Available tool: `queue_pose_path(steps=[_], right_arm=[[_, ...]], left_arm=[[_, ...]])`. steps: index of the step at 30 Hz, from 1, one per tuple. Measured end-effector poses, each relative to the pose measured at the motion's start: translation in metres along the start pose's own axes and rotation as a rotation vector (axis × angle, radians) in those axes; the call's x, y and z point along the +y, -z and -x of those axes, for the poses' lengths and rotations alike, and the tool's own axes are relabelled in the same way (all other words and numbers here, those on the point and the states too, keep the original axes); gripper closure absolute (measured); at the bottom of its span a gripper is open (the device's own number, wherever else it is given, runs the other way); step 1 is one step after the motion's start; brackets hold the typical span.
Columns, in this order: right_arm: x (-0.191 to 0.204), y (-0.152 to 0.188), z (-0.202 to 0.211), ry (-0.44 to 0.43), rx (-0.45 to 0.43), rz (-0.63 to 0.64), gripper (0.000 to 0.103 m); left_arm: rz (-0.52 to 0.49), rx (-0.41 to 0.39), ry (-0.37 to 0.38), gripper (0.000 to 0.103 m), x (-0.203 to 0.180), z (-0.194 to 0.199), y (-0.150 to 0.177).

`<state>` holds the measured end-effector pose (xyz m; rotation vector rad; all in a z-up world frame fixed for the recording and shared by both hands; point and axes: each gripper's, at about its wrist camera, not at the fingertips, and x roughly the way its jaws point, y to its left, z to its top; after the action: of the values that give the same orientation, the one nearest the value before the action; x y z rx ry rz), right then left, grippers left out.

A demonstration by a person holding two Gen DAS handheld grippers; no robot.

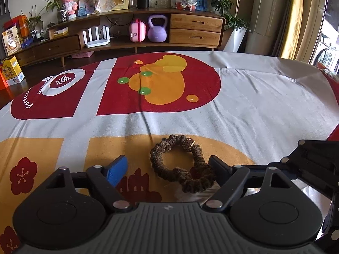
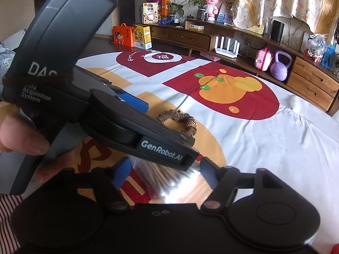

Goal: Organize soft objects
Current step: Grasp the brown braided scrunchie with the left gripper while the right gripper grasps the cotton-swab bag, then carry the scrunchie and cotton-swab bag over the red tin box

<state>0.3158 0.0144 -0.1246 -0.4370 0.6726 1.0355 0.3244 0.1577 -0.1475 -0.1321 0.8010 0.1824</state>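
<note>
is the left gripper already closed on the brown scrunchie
No, the left gripper is open, with the scrunchie lying loose on the cloth.

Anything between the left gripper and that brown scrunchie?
Nothing visible. The left gripper is open, and the brown scrunchie lies flat on the tablecloth between its fingers, nearer the right one.

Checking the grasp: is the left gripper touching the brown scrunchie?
Cannot tell. In the left wrist view the scrunchie overlaps the left gripper right finger; no clear contact or gap.

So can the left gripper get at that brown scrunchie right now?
Probably yes. The left gripper is open, and the brown scrunchie lies flat on the tablecloth between its fingers, nothing covering it.
</note>
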Motion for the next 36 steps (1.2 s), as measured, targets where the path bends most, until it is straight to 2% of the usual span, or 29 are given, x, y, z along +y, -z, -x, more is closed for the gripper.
queue_pose_path(steps=[5,6,8,11,13,15,23,36], right_arm=[[0.003,0.002,0.006,0.006,0.010,-0.003,0.043],[0.004,0.003,0.007,0.004,0.012,-0.005,0.044],[0.007,0.005,0.010,0.011,0.017,-0.003,0.046],[0.011,0.008,0.015,0.019,0.027,-0.009,0.048],[0.014,0.010,0.020,0.030,0.031,-0.018,0.049],[0.017,0.013,0.025,0.042,0.035,-0.029,0.051],[0.031,0.032,0.052,0.101,0.054,-0.079,0.057],[0.044,0.060,0.122,0.137,0.015,-0.217,0.057]], left_arm=[[-0.002,-0.007,0.014,0.043,0.002,0.005,0.000],[-0.005,-0.005,0.014,0.051,0.003,0.005,0.000],[-0.013,-0.005,0.006,0.061,0.003,0.008,0.002],[-0.008,-0.002,0.014,0.070,0.008,0.012,0.004],[-0.007,0.000,0.007,0.072,0.010,0.015,0.006],[-0.005,0.000,0.007,0.079,0.012,0.018,0.008],[-0.002,0.000,0.003,0.083,0.014,0.036,0.025],[0.042,0.026,0.015,0.084,0.008,0.080,0.058]])
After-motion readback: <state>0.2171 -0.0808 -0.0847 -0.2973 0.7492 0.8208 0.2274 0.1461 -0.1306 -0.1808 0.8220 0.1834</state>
